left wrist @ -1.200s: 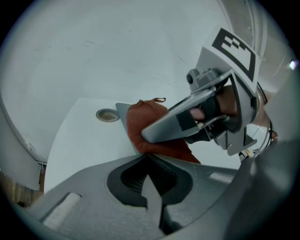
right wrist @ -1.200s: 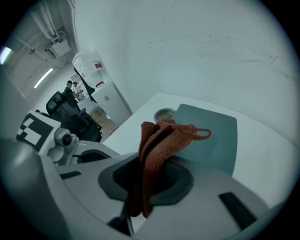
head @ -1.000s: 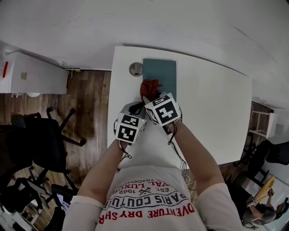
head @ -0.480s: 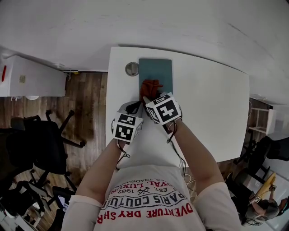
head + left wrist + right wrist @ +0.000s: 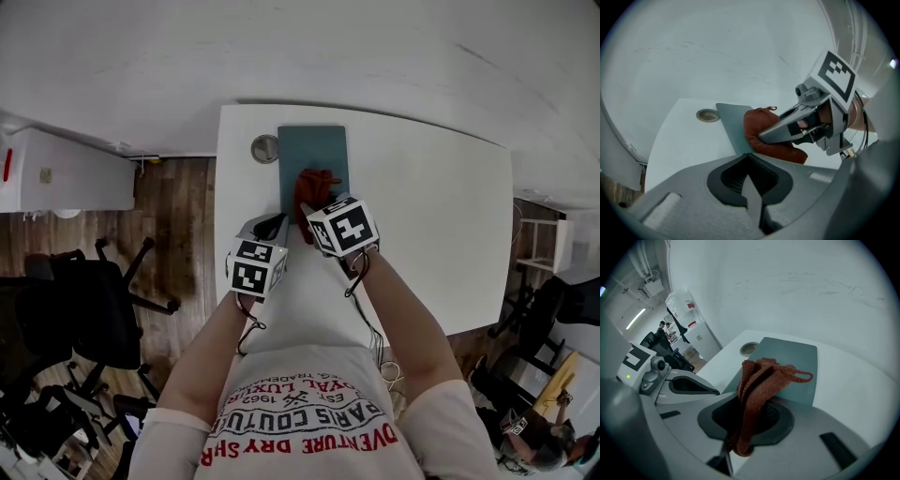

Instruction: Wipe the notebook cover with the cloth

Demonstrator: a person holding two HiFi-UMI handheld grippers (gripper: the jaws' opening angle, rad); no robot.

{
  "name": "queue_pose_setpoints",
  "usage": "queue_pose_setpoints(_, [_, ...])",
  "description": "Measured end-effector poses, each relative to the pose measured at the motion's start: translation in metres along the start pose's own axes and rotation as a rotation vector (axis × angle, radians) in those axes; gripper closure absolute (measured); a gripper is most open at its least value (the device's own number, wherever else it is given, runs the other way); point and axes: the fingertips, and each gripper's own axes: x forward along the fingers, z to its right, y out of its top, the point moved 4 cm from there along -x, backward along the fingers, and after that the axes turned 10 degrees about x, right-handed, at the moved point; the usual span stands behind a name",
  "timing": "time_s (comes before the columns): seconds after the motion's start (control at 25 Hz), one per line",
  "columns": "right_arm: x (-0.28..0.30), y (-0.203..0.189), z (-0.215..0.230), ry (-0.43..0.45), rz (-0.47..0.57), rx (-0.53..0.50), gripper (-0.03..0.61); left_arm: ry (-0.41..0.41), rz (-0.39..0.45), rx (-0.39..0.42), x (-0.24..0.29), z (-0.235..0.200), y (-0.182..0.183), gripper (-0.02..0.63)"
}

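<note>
Two forearms (image 5: 398,309) reach forward, side by side. Clamped on red cloth (image 5: 315,181), right gripper (image 5: 309,208) tilts over teal notebook (image 5: 313,145) by far-left corner of table (image 5: 431,216). Beside it, left gripper (image 5: 275,225) closed, empty.

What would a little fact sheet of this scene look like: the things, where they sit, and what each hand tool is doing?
table: white, bears everything
notebook: teal cover, closed, lying flat
cloth: rust red, bunched over the near end of the notebook
right gripper: shut on the cloth
left gripper: shut, empty, beside the notebook
round metal disc: left of the notebook, apart from it
</note>
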Motion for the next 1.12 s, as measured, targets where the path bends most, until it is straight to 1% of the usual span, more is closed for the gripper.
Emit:
queue_pose_setpoints(0.6, [-0.02,-0.016,0.036,0.034,0.01,0.135,0.488,0.004,0.001,0.007,-0.001,0.002,0.0,0.604])
queue_pose_setpoints(0.84, [-0.029,-0.02,0.05,0.013,-0.003,0.132,0.492,0.01,0.002,0.011,-0.001,0.001,0.0,0.604])
queue_pose_setpoints(1.04, [-0.037,-0.025,0.063,-0.021,-0.009,0.141,0.495,0.011,0.004,0.015,-0.001,0.002,0.0,0.604])
queue_pose_setpoints(1.12, [-0.042,-0.027,0.068,-0.05,-0.015,0.127,0.499,0.01,0.003,0.014,0.0,0.002,0.0,0.604])
